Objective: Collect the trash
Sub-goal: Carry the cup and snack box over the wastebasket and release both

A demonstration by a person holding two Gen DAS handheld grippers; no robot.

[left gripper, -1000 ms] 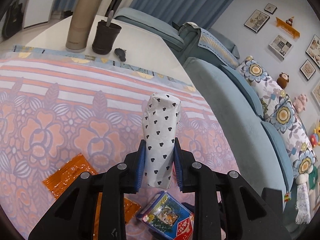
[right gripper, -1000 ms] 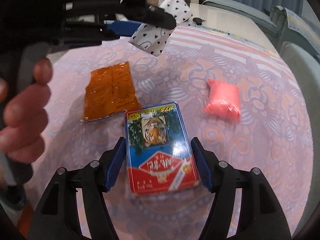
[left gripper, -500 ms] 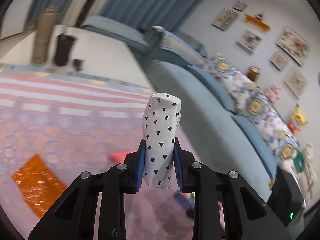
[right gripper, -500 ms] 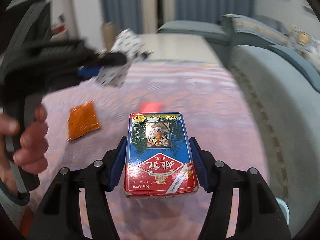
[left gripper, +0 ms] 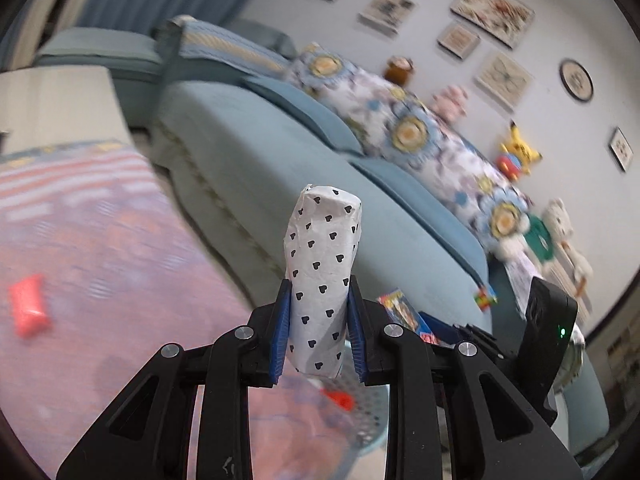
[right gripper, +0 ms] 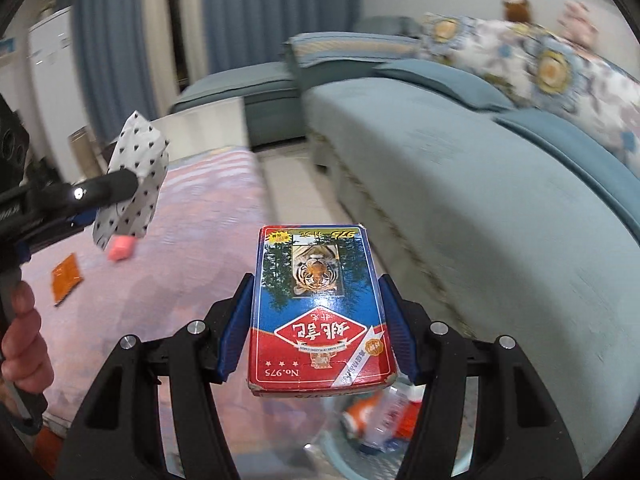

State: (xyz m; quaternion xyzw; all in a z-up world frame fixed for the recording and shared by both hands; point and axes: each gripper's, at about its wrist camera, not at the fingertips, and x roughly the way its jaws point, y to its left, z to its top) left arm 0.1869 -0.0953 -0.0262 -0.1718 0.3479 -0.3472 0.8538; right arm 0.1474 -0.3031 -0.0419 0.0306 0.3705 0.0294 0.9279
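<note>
My left gripper (left gripper: 318, 332) is shut on a white paper packet with black hearts (left gripper: 322, 276), held upright in the air; the packet also shows in the right wrist view (right gripper: 134, 192). My right gripper (right gripper: 318, 332) is shut on a blue and red card box with a tiger picture (right gripper: 320, 312), which also shows in the left wrist view (left gripper: 400, 310). Below both grippers is a perforated bin (left gripper: 370, 412) with some trash (right gripper: 380, 412) inside. A pink packet (left gripper: 28, 310) and an orange wrapper (right gripper: 66, 278) lie on the patterned tablecloth.
The table with the pink floral cloth (right gripper: 180, 280) is on the left. A long blue sofa (right gripper: 480, 200) with floral cushions runs along the right, close to the table. A strip of floor (right gripper: 296, 188) lies between them.
Both grippers have swung right, away from the table and over the bin, each still holding its item. The sofa now fills the views and the table has slid left.
</note>
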